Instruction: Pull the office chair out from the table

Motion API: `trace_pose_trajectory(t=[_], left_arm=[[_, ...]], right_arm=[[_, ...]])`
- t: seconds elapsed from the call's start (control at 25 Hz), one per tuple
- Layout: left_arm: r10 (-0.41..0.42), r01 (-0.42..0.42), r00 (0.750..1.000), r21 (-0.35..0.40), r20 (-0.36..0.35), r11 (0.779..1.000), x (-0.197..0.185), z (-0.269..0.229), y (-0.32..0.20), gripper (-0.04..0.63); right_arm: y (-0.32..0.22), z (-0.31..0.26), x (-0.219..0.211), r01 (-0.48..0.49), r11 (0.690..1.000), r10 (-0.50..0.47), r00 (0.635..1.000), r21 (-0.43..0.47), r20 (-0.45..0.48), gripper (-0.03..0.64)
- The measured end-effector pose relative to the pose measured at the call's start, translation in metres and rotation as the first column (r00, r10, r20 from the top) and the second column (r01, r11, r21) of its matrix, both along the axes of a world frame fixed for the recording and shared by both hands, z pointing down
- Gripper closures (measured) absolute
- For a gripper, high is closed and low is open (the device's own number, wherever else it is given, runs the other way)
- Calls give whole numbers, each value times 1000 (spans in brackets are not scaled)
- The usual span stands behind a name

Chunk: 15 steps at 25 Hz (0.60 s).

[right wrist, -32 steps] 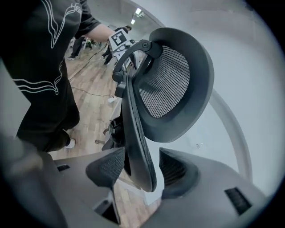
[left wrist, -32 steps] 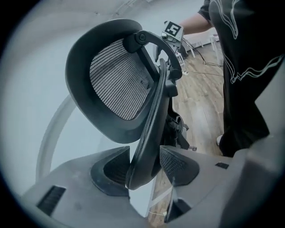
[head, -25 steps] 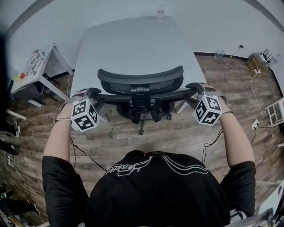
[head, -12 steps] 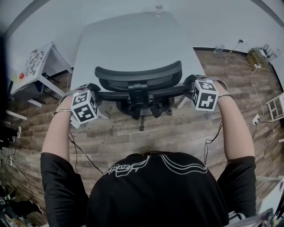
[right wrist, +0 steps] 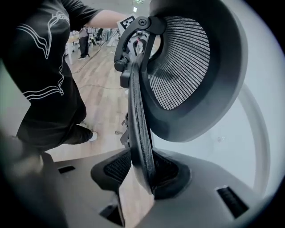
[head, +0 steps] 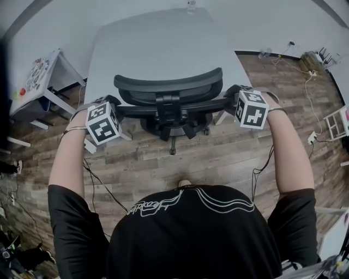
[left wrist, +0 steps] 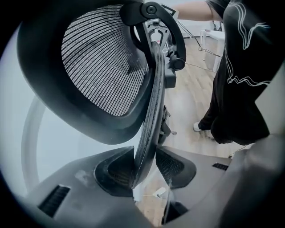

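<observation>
The black mesh office chair (head: pixel 169 93) stands pushed against the near edge of the grey table (head: pixel 158 49), its back toward me. My left gripper (head: pixel 112 104) is at the left end of the backrest's top rim and my right gripper (head: pixel 233 99) at the right end. In the left gripper view the rim of the backrest (left wrist: pixel 149 111) runs between the two pads, and the left gripper (left wrist: pixel 144 171) is shut on it. In the right gripper view the backrest (right wrist: pixel 138 120) is likewise clamped by the right gripper (right wrist: pixel 142 171). The headrest (right wrist: pixel 187 67) curves above.
The chair's base and castors (head: pixel 172 144) rest on the wooden floor. A small white side table (head: pixel 38 82) stands at the left. Cables (head: pixel 305 82) and a white rack (head: pixel 335 122) lie to the right. A bottle (head: pixel 191 6) stands at the table's far edge.
Both grippers have tipped forward and drawn in onto the ends of the backrest rim. The chair keeps its place against the table.
</observation>
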<state>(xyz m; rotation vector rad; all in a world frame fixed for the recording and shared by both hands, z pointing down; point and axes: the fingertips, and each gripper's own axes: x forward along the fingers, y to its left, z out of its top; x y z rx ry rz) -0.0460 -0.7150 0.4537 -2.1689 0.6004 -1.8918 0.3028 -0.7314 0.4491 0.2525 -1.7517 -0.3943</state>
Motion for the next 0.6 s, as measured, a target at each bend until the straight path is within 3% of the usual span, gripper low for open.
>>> trace_pose_trajectory(t=[0.32, 0.48, 0.6], left_arm=[[-4, 4, 1000, -33, -16, 999, 2, -13, 4, 445], [-13, 13, 1000, -25, -6, 1000, -19, 5, 59, 445], [-10, 10, 1000, -22, -2, 1000, -25, 12, 92, 445]], right_arm=[[13, -10, 1, -17, 998, 17, 1000, -63, -6, 449], [71, 9, -20, -3, 998, 3, 1000, -55, 2, 448], [103, 18, -27, 1, 1000, 0, 1000, 6, -31, 449]])
